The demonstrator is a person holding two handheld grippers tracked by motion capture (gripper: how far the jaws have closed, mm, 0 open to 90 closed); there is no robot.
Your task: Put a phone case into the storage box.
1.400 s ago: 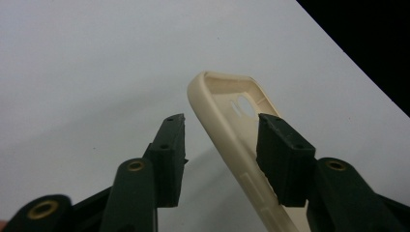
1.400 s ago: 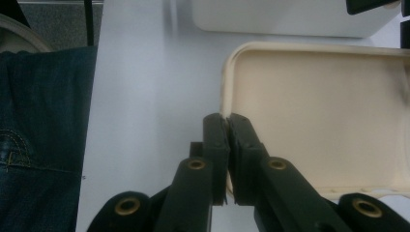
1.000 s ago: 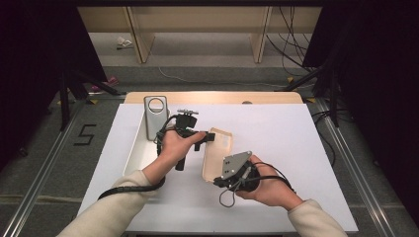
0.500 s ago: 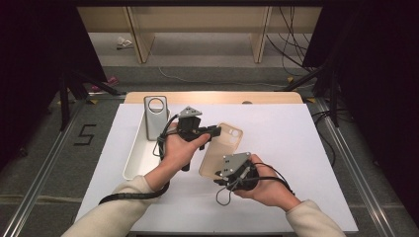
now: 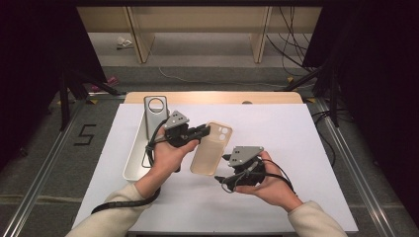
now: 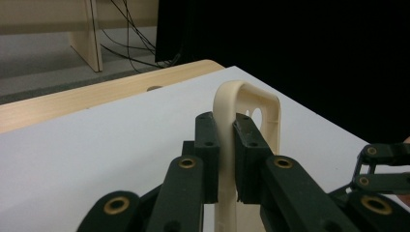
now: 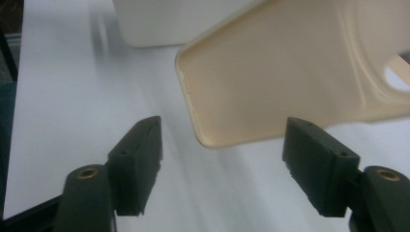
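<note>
Right now my left gripper [image 5: 205,131] is clamped on the rim of the beige phone case [image 5: 211,148], holding it edge-up just over the white table [image 5: 296,148]. My right gripper [image 7: 222,166] has just been opening; jaws stand wide w/ the case's near corner hanging between them, pads not touching it. Grey phone [image 5: 156,112] lies in the white tray [image 5: 133,165] at my left. Only writing I can read: a "5" on the floor [image 5: 85,134].
</note>
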